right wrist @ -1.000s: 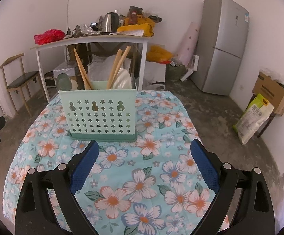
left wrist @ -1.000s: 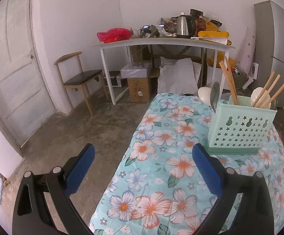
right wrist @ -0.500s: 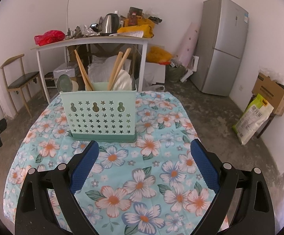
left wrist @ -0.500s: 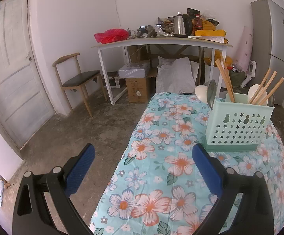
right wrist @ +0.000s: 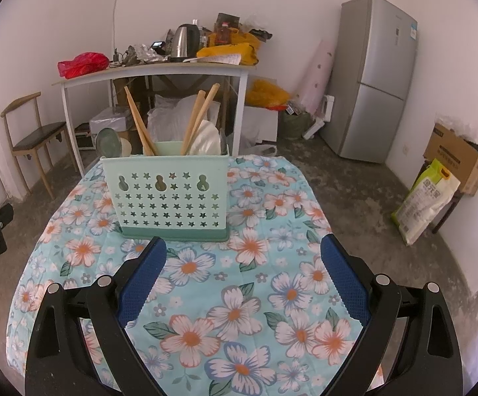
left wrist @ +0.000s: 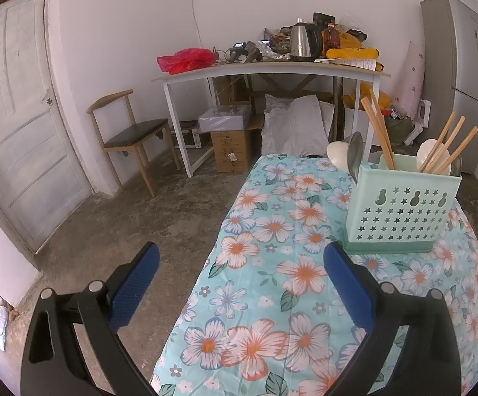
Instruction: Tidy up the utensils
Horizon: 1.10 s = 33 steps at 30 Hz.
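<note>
Floral tablecloth [right wrist: 239,313] fills the near field, no loose utensils on it that I can see. Right gripper [right wrist: 242,283] spread wide, holding nothing, hovering over the cloth, facing the holder. Left gripper [left wrist: 239,283] likewise spread and empty, straddling the table's left edge. Beyond them the mint utensil holder [right wrist: 169,198] stands upright mid-table, chopsticks [right wrist: 199,118] and spoons [right wrist: 108,143] already in it. Judging by that, sorting looks essentially done; nothing visibly left to place. Behind: cluttered white desk [right wrist: 159,69], fridge [right wrist: 374,79].
</note>
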Available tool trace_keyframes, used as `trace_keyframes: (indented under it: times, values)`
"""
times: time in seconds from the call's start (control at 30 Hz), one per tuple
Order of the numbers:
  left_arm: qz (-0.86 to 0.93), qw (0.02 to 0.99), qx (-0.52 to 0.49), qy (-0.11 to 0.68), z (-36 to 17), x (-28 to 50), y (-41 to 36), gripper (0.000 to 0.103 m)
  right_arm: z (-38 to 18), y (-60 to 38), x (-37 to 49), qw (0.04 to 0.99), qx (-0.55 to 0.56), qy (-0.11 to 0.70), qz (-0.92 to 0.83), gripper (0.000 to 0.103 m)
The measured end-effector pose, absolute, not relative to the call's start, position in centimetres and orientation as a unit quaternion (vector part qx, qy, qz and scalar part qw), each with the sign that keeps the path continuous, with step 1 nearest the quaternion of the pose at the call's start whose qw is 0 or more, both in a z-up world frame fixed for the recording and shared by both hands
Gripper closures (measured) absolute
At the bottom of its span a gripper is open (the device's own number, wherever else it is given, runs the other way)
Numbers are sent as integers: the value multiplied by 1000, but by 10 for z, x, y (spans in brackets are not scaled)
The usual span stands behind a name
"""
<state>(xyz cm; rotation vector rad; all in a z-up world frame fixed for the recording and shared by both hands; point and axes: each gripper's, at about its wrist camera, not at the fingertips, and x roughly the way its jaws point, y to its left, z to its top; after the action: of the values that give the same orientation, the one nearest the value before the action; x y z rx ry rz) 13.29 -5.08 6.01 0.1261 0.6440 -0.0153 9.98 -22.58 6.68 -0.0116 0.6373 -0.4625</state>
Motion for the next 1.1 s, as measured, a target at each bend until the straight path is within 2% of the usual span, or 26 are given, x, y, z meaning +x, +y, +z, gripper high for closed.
trace_keyframes:
  times: [1.1]
  values:
    - [-13,945,68,320,58,132,-51,6,67,-225,101,923,-6,311,-226,13]
